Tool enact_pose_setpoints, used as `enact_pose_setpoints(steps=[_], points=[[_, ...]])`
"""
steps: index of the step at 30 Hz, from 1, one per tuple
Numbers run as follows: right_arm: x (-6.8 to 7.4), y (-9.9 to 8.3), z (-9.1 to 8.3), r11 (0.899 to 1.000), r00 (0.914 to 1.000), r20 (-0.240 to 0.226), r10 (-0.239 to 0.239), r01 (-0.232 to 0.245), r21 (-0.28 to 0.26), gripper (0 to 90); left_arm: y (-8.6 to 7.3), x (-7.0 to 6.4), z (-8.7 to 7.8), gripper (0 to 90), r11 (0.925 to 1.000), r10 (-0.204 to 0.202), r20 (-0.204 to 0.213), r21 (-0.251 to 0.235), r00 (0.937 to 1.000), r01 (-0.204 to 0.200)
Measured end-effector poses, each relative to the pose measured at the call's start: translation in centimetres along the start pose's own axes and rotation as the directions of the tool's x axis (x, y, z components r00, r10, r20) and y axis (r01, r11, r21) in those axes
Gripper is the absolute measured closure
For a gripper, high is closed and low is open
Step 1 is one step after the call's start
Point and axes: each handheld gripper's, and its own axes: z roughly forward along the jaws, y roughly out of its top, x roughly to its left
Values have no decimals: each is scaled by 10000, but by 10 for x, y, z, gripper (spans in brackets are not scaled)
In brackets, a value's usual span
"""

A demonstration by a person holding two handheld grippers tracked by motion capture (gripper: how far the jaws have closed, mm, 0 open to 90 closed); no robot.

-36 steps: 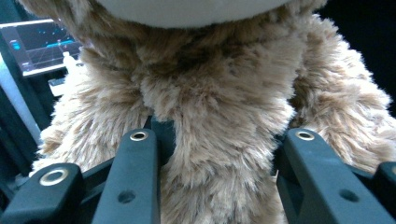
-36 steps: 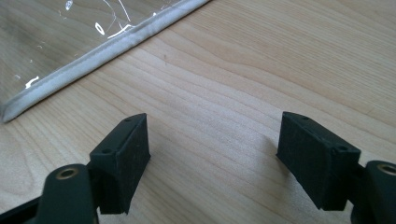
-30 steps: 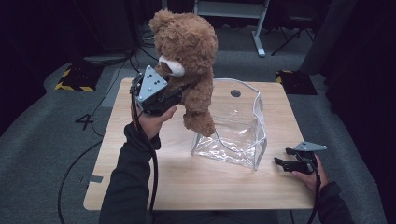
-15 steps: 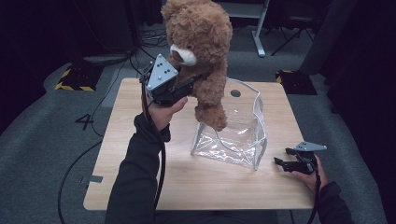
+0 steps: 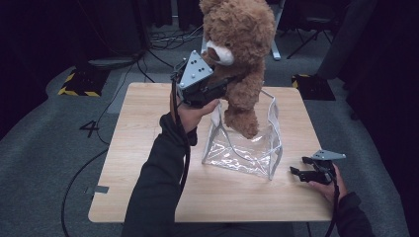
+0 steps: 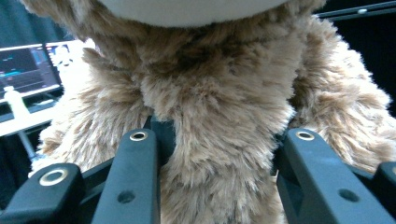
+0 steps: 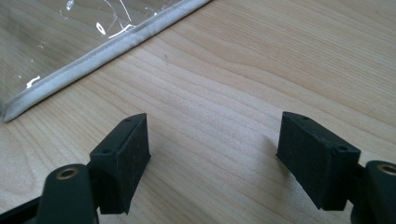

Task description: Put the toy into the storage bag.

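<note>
A brown teddy bear (image 5: 242, 54) hangs upright above a clear plastic bag (image 5: 244, 143) that stands open on the wooden table (image 5: 148, 148). Its feet dip just past the bag's top rim. My left gripper (image 5: 222, 86) is shut on the bear's body below the head; in the left gripper view the fur (image 6: 219, 140) bulges between both jaws. My right gripper (image 5: 296, 165) rests open on the table to the right of the bag, and the right gripper view shows bare wood (image 7: 215, 135) between its jaws, with the bag's white seam (image 7: 102, 46) beyond.
The table stands on grey carpet with cables (image 5: 163, 37) and dark stands behind it. Yellow-black hazard tape (image 5: 76, 86) marks the floor at the left. A lit monitor (image 6: 28, 70) shows past the bear in the left gripper view.
My left gripper has carried the bear up and to the right, from beside the bag to over its mouth. The right gripper has stayed still.
</note>
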Motion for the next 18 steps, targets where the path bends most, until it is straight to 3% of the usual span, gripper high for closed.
enact_pose_setpoints(steps=[10,18], points=[[0,0,0,10000,10000,-4,-24,24,2,251,-7,-11,27,615,10000,-2,869,78,9962,-5],[0,0,0,10000,10000,-23,-39,39,2,251,-19,-15,44,613,9997,-153,1181,197,9929,130]])
